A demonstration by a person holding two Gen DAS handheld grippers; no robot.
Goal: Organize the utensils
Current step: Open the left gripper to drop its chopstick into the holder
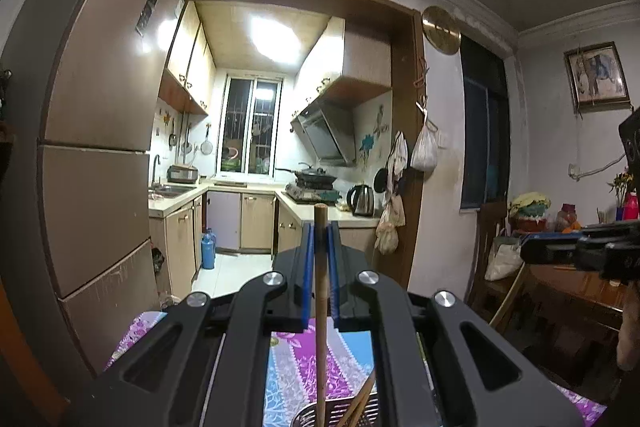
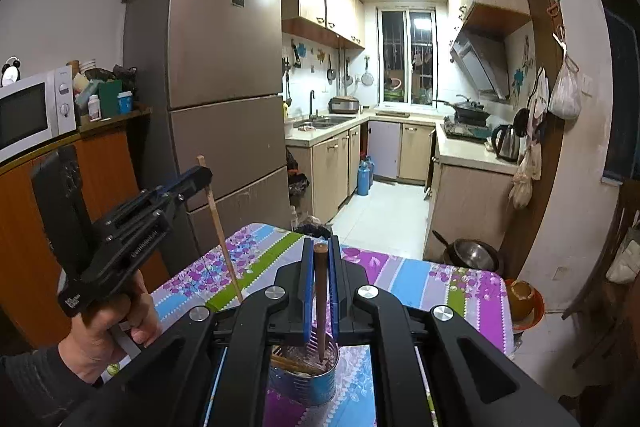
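Note:
In the left wrist view my left gripper (image 1: 320,227) is shut on a pale wooden chopstick (image 1: 320,307) that stands upright between the blue pads. Its lower end hangs over a dark perforated holder (image 1: 340,413) with other chopsticks in it. The right wrist view shows my right gripper (image 2: 320,247) shut on a dark brown chopstick (image 2: 320,299), whose tip reaches into a metal tin can (image 2: 308,385) holding more sticks. My left gripper (image 2: 202,177), held by a hand (image 2: 108,327), is up to the left with its pale chopstick (image 2: 222,231). My right gripper (image 1: 532,251) shows at the right edge.
Both containers stand on a table under a floral striped cloth (image 2: 440,279). A tall fridge (image 2: 224,67) and a wooden cabinet with a microwave (image 2: 32,111) are on the left. The kitchen lies beyond, and a metal pot (image 2: 476,255) sits past the table's far edge.

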